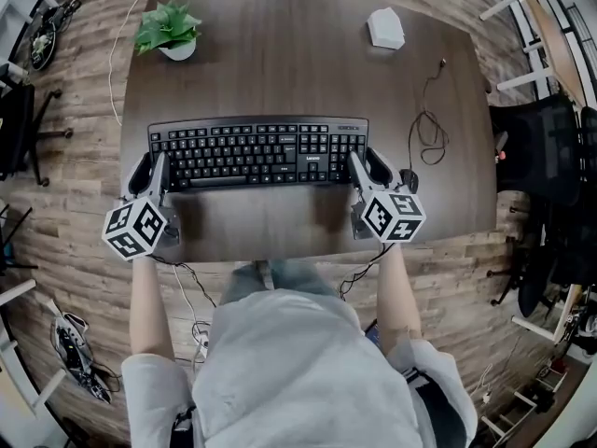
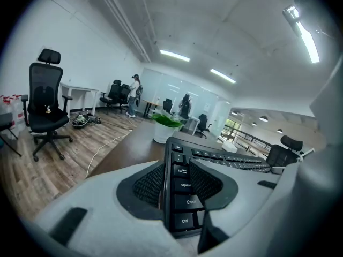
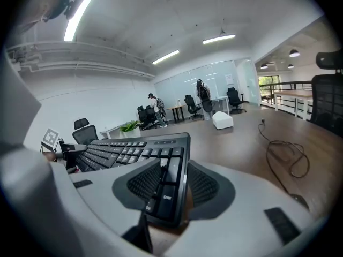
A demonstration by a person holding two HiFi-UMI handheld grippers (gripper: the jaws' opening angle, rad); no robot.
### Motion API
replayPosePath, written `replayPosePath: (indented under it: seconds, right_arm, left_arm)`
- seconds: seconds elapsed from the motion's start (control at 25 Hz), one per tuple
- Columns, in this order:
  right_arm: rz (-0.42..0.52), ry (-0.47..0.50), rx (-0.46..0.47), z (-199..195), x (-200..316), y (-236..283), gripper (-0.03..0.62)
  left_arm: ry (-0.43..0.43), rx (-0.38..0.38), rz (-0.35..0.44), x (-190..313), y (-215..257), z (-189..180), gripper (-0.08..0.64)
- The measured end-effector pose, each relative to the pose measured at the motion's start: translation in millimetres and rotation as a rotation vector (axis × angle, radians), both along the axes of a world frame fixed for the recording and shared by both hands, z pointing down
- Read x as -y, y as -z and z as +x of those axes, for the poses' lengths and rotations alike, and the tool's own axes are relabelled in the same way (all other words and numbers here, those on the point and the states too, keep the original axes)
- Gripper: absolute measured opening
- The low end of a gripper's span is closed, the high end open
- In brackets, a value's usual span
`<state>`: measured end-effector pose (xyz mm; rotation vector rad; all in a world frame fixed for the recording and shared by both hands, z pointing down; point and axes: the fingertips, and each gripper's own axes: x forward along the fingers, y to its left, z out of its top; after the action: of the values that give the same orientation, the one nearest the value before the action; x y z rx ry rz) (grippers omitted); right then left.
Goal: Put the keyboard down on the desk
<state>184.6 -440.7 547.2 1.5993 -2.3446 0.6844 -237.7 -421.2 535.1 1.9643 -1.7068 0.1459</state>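
In the upper left of the head view, a little green plant (image 1: 168, 28) in a white pot sits on the far left corner of the brown desk (image 1: 280, 63). Below it, at the left of the frame, your left claw (image 1: 151, 168) reaches in to the left end of the black keyboard (image 1: 256, 152). In the left gripper view its two jaws are closed most of the way, one on each side of that end. They pinch it, and the Tab, Caps Lock, Shift and Ctrl keys show between the pads. The keyboard runs across the middle of the frame, over the middle of the desk, with its keys facing up. A dark shadow lies on the wood just in front of it, but you cannot tell if it touches the desk or hangs just above it. At the right end your right claw (image 1: 367, 168) does the same thing. In the right gripper view its jaws are nearly closed and squeeze the end that has the Enter key. In the upper right part of the desk sits a white box (image 1: 385, 28), well apart from the keyboard. To the right of the keyboard a thin black cable (image 1: 427, 129) lies in loops on the wood. At the far right edge of the frame a black chair (image 1: 550, 147) stands beside the desk.
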Motion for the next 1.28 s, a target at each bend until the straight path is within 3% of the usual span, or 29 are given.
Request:
replayPosePath:
  seconds: [0.64,1.28]
  right_arm:
    - [-0.139,0.013,-0.027,-1.1,8.0,-59.4,0.15]
    - [-0.231,0.018,-0.064,1.9,5.8,-89.4,0.15]
  left_arm:
    - [0.016,0.009,-0.146,3.8,-58.4,-0.6,0.149]
    - [0.01,0.025,-0.236,6.8,-89.7,2.4,0.149]
